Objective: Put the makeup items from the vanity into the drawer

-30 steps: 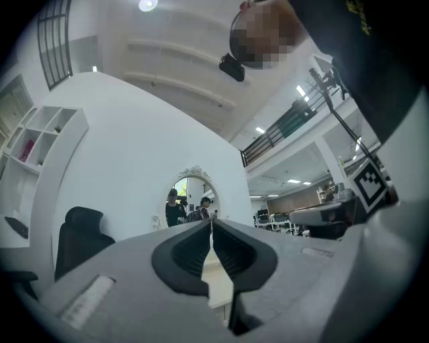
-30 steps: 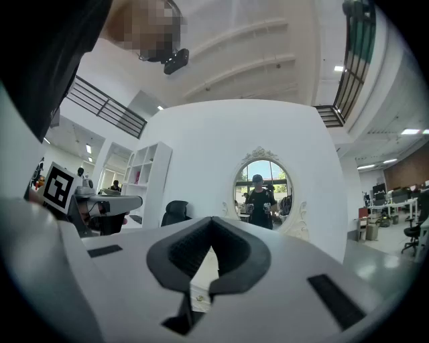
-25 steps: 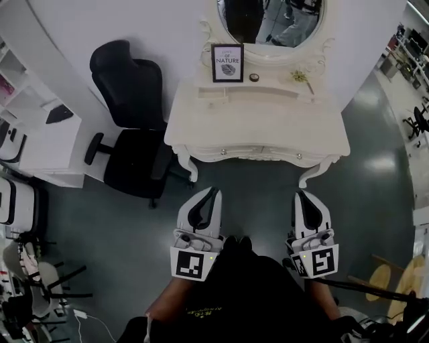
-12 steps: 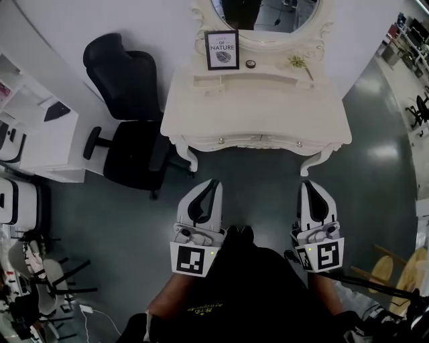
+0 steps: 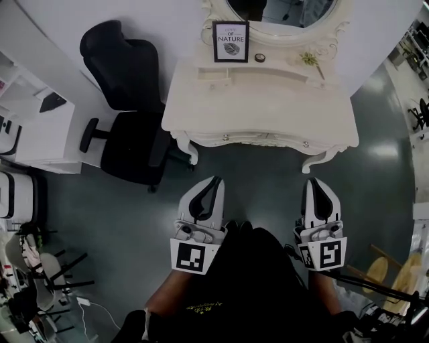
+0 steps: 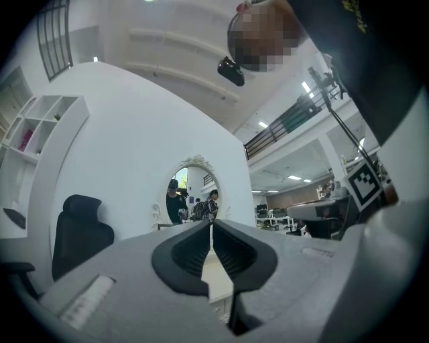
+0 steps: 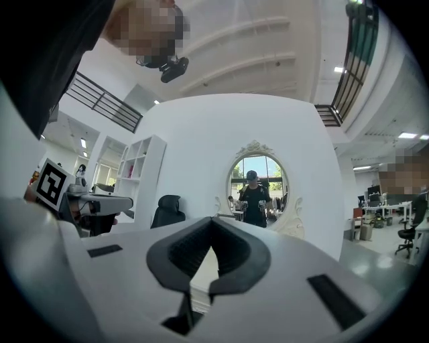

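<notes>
On the vanity's [image 5: 258, 110] raised back ledge sit a small dark round pot [image 5: 259, 57] and, well to its right, a yellowish sprig [image 5: 310, 59]; what they are is too small to tell. The drawer [image 5: 265, 139] under the top is closed, with its two knobs showing. A framed picture [image 5: 230, 41] stands at the ledge's left end, below the oval mirror [image 5: 281, 10]. A black office chair [image 5: 131, 141] stands just beside the vanity's left corner, with white shelves [image 5: 33, 127] further left. Dark floor [image 5: 261, 181] lies between the vanity and both tongs. The left gripper [image 5: 215, 181] and right gripper [image 5: 315, 182] are held side by side, about level, pointing at the vanity. Each has its jaws pressed together on nothing.
</notes>
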A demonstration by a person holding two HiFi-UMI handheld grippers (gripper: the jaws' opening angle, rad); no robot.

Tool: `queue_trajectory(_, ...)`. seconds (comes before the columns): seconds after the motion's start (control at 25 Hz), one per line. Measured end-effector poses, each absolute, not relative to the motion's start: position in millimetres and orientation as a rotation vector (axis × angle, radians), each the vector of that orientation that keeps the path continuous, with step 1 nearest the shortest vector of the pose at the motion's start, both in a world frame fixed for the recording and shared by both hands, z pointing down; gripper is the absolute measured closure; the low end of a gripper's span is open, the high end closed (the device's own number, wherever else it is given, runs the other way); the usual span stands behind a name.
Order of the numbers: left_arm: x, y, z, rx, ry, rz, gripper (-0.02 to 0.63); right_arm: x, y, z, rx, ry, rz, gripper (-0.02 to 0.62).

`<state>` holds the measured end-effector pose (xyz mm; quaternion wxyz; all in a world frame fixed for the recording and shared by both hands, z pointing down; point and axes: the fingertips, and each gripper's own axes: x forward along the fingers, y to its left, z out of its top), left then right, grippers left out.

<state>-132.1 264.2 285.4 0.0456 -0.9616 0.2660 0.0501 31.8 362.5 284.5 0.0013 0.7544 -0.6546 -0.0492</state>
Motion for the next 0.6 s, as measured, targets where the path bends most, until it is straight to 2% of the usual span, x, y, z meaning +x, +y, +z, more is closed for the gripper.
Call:
queue_trajectory(0.32,-110,207,299,-2.937,0.871,0.134,0.580,49,294,294,2.292,-2.120,-0.109,0.595)
queue_trajectory(0.6,-54,121,303,-2.859,1.043,0.139,0.580,121,193,301,2.194,-2.242,-0.150,0.595)
